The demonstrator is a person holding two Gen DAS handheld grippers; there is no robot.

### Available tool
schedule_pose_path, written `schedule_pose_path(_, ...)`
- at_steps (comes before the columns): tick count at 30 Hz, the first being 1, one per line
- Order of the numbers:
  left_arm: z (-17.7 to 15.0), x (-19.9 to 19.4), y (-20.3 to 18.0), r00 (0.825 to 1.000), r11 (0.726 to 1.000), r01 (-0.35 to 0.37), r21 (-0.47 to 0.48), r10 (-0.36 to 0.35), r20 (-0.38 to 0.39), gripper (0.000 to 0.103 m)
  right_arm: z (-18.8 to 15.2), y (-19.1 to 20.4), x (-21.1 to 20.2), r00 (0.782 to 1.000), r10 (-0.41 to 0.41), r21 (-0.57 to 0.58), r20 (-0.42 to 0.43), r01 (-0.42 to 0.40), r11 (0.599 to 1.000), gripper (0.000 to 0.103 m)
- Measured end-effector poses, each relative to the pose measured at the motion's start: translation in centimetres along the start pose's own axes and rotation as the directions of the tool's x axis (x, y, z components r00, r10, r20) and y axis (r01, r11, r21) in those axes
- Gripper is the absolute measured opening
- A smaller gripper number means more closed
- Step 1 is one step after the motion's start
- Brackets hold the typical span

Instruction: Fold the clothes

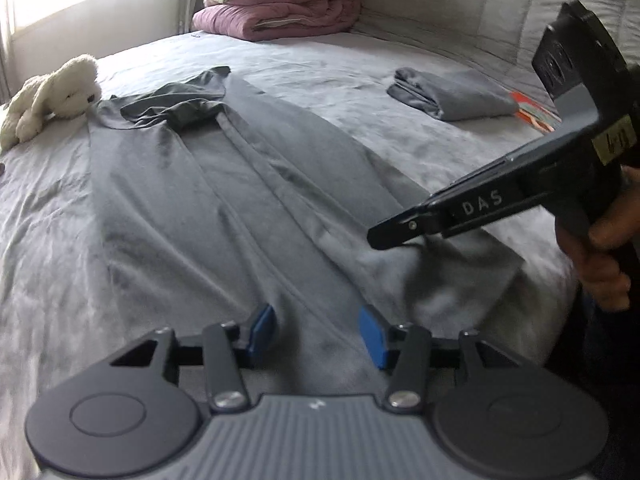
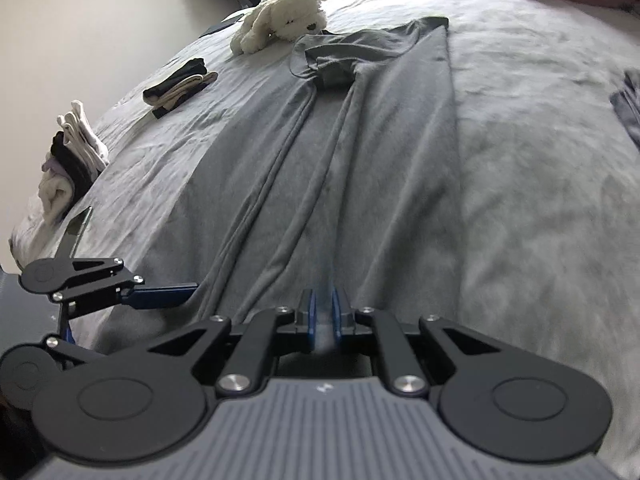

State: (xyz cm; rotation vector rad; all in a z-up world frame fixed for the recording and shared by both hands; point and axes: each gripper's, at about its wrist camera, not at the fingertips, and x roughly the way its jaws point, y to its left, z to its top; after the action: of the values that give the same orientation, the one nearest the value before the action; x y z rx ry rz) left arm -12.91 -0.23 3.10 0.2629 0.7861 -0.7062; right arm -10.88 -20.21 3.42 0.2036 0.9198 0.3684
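A long grey garment (image 1: 224,200) (image 2: 360,160) lies flat on the bed, its two sides folded in toward the middle and its darker top end far away by the plush toy. My left gripper (image 1: 318,330) is open over the near hem, and the blue pads (image 1: 262,326) stand apart without pressing on the cloth. My right gripper (image 2: 325,314) is shut on the near hem of the garment, with a thin strip of grey cloth between its pads. In the left wrist view the right gripper (image 1: 378,238) comes in from the right, and the cloth rises in a small peak at its tips.
A white plush toy (image 1: 52,96) (image 2: 284,16) lies beyond the garment's far end. A folded grey garment (image 1: 452,96) and an orange booklet (image 1: 536,114) lie at the right. Pink bedding (image 1: 280,4) is stacked at the headboard. Sock piles (image 2: 180,88) (image 2: 72,160) sit along the left edge.
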Motion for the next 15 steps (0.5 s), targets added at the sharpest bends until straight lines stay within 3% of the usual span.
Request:
schedule_pose_path(4,-0.6,-0.9,-0.3,1.0,1.0,0.024,-0.014,-0.025,-0.012,0.049,-1.5,0.9,-1.1,1.0,-0.004,-0.022,0.004,0.004,1.0,0.015)
schedule_pose_path(10,-1.4,-2.3,-0.8,0.994,0.995,0.104,-0.007,-0.105,-0.024,0.05,-3.3,2.7,-1.9,0.998,0.057,-0.073,-0.006,-0.057,0.996,0.024)
schedule_pose_path(15,-1.7,-2.9,-0.9,0.991,0.991,0.133,-0.001,-0.133,-0.02,0.05,-3.0,4.3,-0.9,0.993,0.117,-0.097,-0.013,-0.118,0.988,0.024)
